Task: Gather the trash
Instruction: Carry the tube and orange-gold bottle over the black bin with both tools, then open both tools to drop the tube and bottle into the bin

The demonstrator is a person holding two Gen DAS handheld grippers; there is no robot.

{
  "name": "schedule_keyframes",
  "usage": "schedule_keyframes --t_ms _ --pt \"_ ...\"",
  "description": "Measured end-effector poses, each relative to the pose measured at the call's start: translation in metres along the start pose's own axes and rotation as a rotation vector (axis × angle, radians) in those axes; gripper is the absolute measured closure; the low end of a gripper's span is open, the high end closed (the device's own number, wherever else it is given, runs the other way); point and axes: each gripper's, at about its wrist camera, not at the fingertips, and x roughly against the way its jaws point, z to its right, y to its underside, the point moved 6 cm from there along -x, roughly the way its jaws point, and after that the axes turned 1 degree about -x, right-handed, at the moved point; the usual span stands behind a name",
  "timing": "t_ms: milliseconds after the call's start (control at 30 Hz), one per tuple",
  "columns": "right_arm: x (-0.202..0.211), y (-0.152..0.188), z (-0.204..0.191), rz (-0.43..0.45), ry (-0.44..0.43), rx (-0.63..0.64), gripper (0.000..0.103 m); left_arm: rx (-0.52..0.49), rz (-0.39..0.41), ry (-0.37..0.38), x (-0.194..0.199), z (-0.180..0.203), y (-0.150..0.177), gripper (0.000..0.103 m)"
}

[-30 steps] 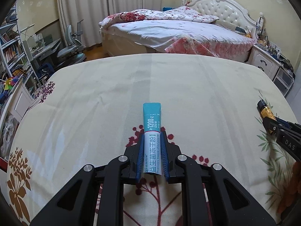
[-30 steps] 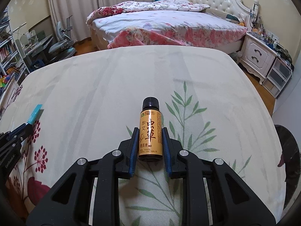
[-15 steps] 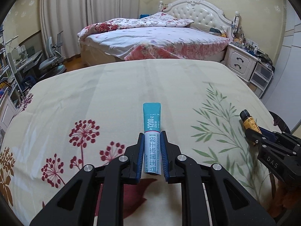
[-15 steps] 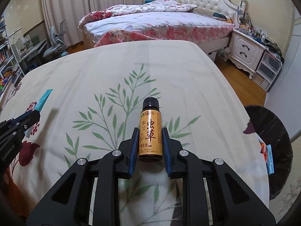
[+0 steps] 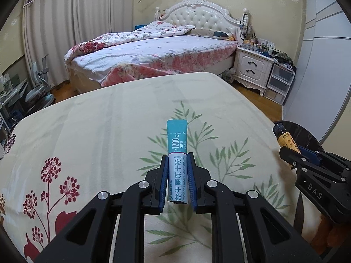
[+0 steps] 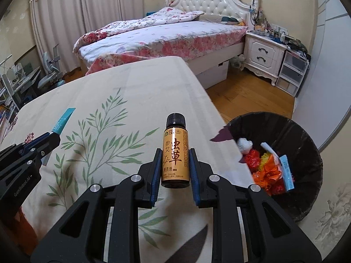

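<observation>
both grippers tilt downward: left gripper clamps sachet, right gripper bottle.

1. Teal & white sachet, long flat stick pack w/ printed text, standing on end, teal end pointing up and away; lower white half sitting pinched betw. blue pads, hanging above cream leaf-print cloth.
2. Small amber bottle, black screw cap on, orange-yellow label w/ dark characters, standing upright, cap end pointing away; body being squeezed at both sides, hovering over cloth edge.
3. Black-lined trash bin, round, sitting on floor just beside cloth edge, right of bottle; holding red, orange & yellow scraps, a white wad, a pale blue packet.
</observation>
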Motion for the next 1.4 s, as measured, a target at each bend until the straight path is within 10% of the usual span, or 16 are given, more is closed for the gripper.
schedule_keyframes --t_ms 700,1400 --pt "0.016 -0.015 0.141 0.101 0.224 -0.204 0.08 -0.208 0.095 0.216 -0.023 0.159 -0.048 0.085" --pt "-0.017 -0.007 0.204 0.071 0.305 -0.315 0.08 -0.307 0.05 0.244 -0.072 0.228 -0.057 0.085"
